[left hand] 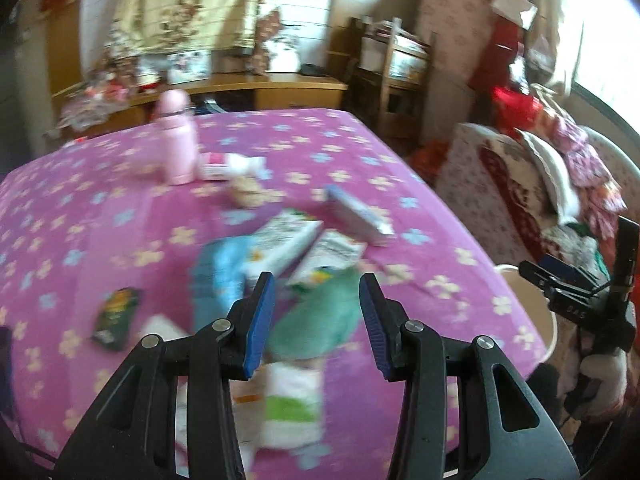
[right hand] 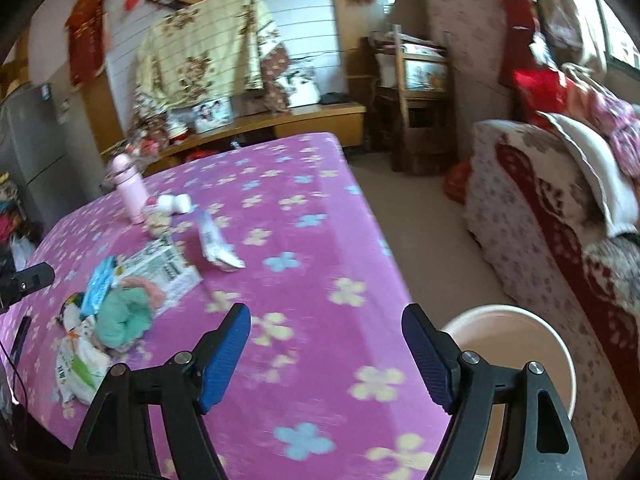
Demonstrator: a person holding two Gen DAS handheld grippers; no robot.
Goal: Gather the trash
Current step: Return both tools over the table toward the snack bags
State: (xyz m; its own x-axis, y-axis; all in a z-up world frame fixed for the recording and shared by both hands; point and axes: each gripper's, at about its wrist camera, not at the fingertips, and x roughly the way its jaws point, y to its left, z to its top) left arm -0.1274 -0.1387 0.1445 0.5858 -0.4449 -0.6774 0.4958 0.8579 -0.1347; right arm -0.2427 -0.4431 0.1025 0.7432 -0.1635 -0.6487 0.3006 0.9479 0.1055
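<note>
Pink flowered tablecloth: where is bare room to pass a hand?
Free: the wide strip of pink flowered tablecloth between the litter and the edge by the round pale bucket. Crowded: crumpled wrappers around the green cloth wad, up to the pink bottle.

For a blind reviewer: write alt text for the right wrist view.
Open, empty right tongs hover over a pink flowered tablecloth, with a pale bucket beside the table at lower right. Wrappers and a green cloth lie scattered left, behind them a pink bottle.

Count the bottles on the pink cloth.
2. A pink bottle stands upright near the far left edge. A white bottle lies on its side just right of it. The litter pile may hide more.
</note>
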